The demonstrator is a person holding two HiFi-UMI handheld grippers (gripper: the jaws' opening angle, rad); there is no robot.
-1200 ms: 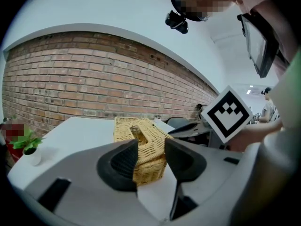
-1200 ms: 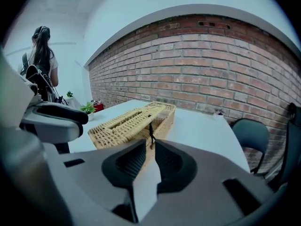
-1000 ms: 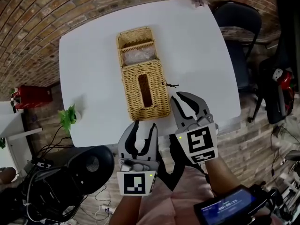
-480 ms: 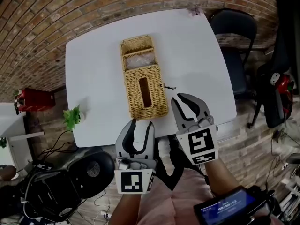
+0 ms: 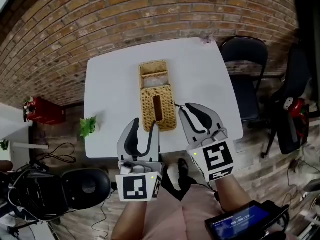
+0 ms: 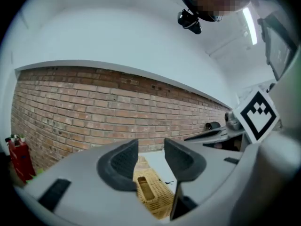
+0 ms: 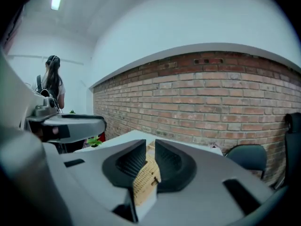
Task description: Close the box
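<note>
A woven wicker box [image 5: 157, 96] lies on the white table [image 5: 110, 99], long side running away from me. Its near part [image 5: 158, 110] has a slot in the top; the far section [image 5: 153, 75] stands uncovered with something pale inside. Both grippers hover well above the table's near edge, apart from the box. My left gripper [image 5: 143, 129] is open and empty; far below its jaws the box [image 6: 150, 194] shows. My right gripper [image 5: 192, 111] is at the box's near right, jaws a narrow gap apart, nothing between them; the box [image 7: 145, 178] shows through the gap.
A small potted plant [image 5: 89, 126] sits at the table's left near corner. A tiny dark object [image 5: 176, 104] lies right of the box. A black chair [image 5: 245, 59] stands right of the table, a red object [image 5: 40, 113] on the floor left, a brick wall [image 5: 150, 14] behind.
Both grippers have risen away from the table, so the box and table look smaller and lower. The box has not moved, and neither pair of jaws has changed its gap.
</note>
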